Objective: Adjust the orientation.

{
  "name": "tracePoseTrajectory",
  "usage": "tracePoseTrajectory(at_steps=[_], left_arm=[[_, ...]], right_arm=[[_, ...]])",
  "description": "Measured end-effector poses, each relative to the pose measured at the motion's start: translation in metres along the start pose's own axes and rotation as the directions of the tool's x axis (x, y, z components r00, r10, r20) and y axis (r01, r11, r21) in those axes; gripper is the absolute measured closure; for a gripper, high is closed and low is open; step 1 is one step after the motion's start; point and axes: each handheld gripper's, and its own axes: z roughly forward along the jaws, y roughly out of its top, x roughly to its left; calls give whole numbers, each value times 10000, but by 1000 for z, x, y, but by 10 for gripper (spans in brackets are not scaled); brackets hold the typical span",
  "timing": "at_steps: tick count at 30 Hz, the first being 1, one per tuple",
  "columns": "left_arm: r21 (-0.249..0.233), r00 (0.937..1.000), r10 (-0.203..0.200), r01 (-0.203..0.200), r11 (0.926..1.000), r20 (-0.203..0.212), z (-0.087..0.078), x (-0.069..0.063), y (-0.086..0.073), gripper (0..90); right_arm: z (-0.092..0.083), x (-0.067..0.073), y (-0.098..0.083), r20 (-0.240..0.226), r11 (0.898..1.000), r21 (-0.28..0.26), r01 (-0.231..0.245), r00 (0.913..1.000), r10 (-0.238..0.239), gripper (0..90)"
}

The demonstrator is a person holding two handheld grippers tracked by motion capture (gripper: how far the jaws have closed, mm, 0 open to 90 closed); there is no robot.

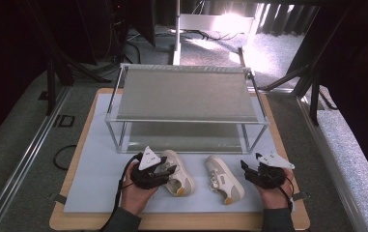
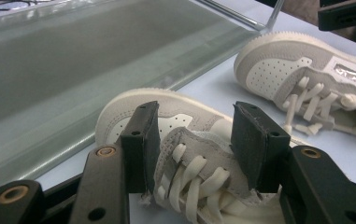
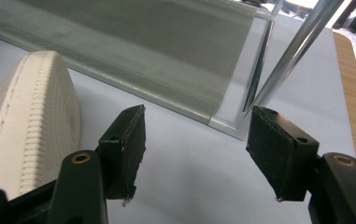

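The left gripper (image 2: 194, 140) has its 2 black jaws set on either side of the left shoe (image 2: 189, 154), over the laced middle; the pads press against the grey suede flaps beside the laces, so the shoe is pinched between them. This shoe is a small low sneaker: cream rubber sole with a ribbed edge, white perforated toe panel, pale grey suede overlays and thick off-white laces. In the high view the left gripper (image 1: 169, 170) sits on that shoe (image 1: 179, 180), which lies on the white mat (image 1: 94, 183) in front of the metal rack (image 1: 186, 121), toe pointing toward the rack.

The right shoe (image 1: 224, 184), its match, lies just beside it on the mat, apart from it, showing a tan heel patch and a silvery tag (image 2: 346, 72) on its side. The right gripper (image 1: 254, 173) rests near this shoe's outer side, its jaws spread wide with nothing between them; its own view shows the shoe's ribbed sole (image 3: 40, 116) to the left of the jaws.
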Motion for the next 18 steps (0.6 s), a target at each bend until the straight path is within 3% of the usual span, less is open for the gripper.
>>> tracePoseTrajectory(at_steps=[18], left_arm=[[349,9995,106,-95,9993,-295,32,-7,18,511]], right_arm=[[-1,-2,-1,8,10000,-36,-22,10000,22,370]])
